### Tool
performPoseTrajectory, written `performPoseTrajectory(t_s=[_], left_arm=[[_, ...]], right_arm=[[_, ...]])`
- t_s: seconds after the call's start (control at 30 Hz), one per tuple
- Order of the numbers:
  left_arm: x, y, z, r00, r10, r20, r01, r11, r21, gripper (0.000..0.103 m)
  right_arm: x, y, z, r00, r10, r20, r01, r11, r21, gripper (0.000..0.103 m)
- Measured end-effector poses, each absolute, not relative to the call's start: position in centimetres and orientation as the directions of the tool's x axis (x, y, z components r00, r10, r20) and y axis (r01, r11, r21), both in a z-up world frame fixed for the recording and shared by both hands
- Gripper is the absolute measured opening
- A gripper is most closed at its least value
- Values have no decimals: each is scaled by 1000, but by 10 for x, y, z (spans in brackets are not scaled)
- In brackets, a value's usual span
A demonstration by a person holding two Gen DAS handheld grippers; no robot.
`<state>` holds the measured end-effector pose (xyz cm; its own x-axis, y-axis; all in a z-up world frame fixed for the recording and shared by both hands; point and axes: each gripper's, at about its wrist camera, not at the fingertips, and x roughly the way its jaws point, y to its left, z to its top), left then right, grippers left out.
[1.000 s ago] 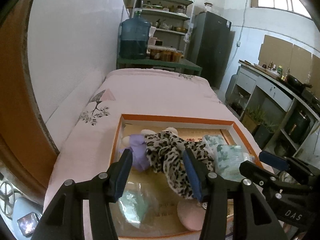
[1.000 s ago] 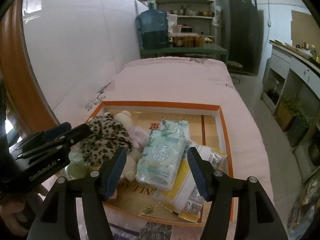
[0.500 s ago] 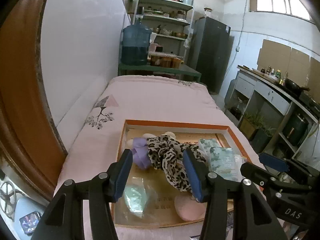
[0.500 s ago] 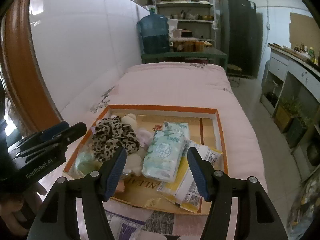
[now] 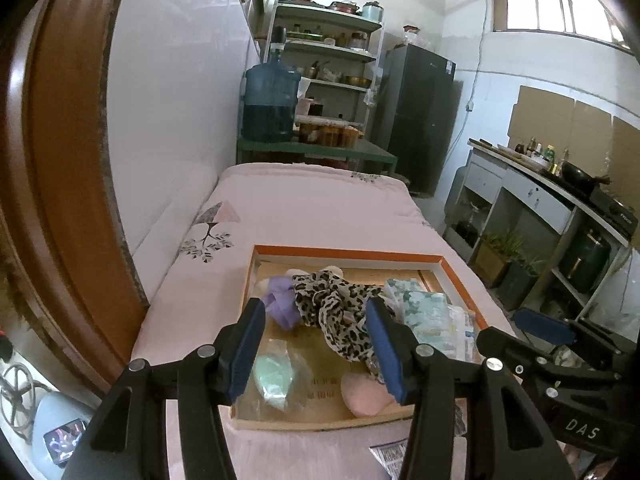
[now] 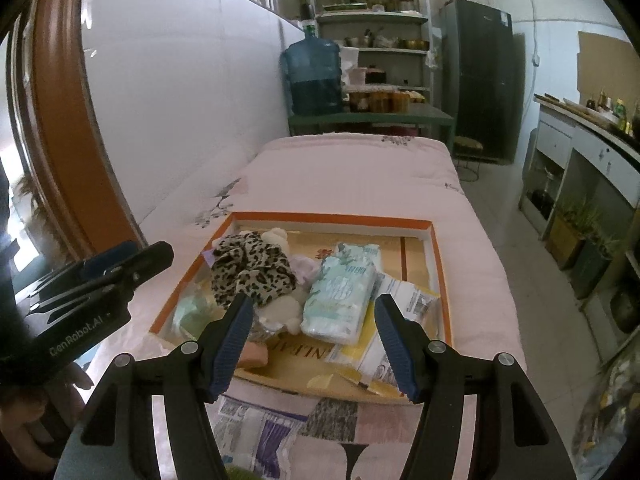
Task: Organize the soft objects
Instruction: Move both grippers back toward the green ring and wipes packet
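An orange-rimmed shallow box (image 5: pixel 348 252) (image 6: pixel 332 218) lies on the pink bed. In it sit a leopard-print cloth (image 5: pixel 340 304) (image 6: pixel 250 272), a purple soft toy (image 5: pixel 280 304), a pale green bagged item (image 5: pixel 274 376), a pink pad (image 5: pixel 366 394), a tissue pack (image 6: pixel 342 292) (image 5: pixel 426 314) and a yellow-white packet (image 6: pixel 400 312). My left gripper (image 5: pixel 316 350) hovers open above the box's near part, nothing between its fingers. My right gripper (image 6: pixel 314 348) is open too, above the box's near edge, holding nothing.
The pink quilt (image 6: pixel 352 176) stretches away to a green table with a blue water jug (image 5: pixel 272 104). A white wall runs along the left, a counter (image 5: pixel 560 196) and floor on the right. Printed paper (image 6: pixel 256 432) lies near the bed's front edge.
Both grippers have drawn back and risen from the box, so the box looks smaller and more of the bed shows. Their jaws stayed open; the items in the box did not move.
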<state>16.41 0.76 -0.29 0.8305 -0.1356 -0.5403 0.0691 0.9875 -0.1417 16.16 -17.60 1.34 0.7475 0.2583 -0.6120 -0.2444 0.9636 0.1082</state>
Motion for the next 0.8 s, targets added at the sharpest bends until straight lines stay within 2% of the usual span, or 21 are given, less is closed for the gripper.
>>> performPoseTrajectory(t_s=[0.8], left_arm=[[104,19,8,851,-143,-505,72,985,-157,52]], right_arm=[[94,-169,26,761,259,-594,-260,962,86,65]])
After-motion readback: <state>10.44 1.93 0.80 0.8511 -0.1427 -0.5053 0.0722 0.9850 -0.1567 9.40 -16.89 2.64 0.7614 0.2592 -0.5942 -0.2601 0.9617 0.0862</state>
